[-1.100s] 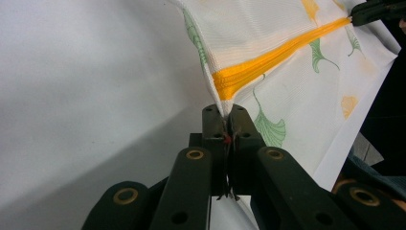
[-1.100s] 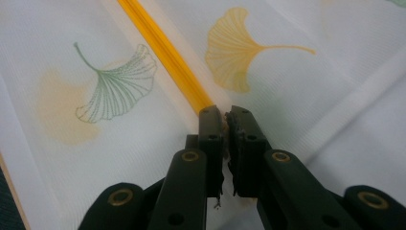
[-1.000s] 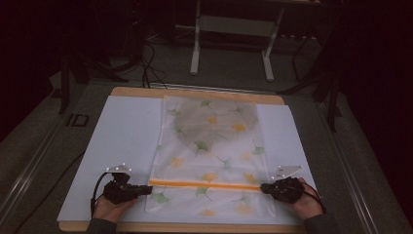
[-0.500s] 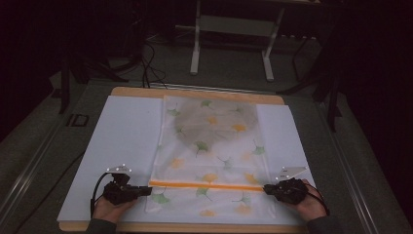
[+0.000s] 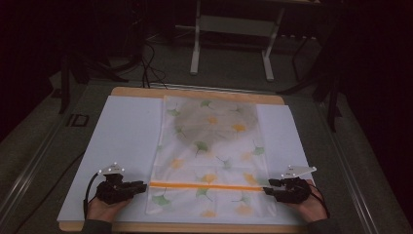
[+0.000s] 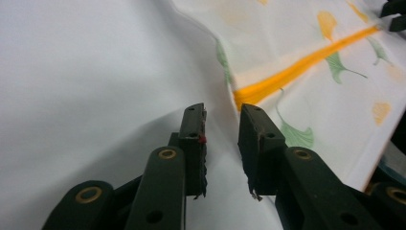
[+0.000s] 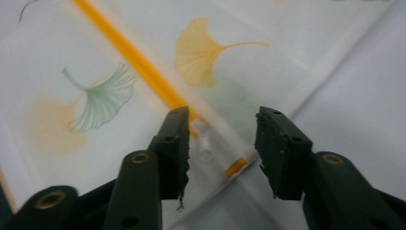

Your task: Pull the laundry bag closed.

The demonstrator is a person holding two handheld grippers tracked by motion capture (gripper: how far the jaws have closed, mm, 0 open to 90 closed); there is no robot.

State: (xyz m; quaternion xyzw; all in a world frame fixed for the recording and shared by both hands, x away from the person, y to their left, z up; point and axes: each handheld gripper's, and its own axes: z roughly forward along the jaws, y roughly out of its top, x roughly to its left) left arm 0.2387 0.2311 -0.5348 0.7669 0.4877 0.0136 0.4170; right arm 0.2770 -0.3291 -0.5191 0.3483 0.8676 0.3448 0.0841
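One translucent zip bag (image 5: 210,156) printed with ginkgo leaves lies flat on one white sheet (image 5: 122,141) covering the worktop (image 5: 195,91). One orange zip strip (image 5: 207,185) crosses its near end. Two grippers: left gripper (image 5: 141,185) at the strip's left end, right gripper (image 5: 267,187) at its right end. Both sets of fingers have just been opening and stand apart, gripping nothing. A greyish patch inside the bag's far half is hard to make out.

black gripper (image 5: 141,186) jaws, brass-ringed screws
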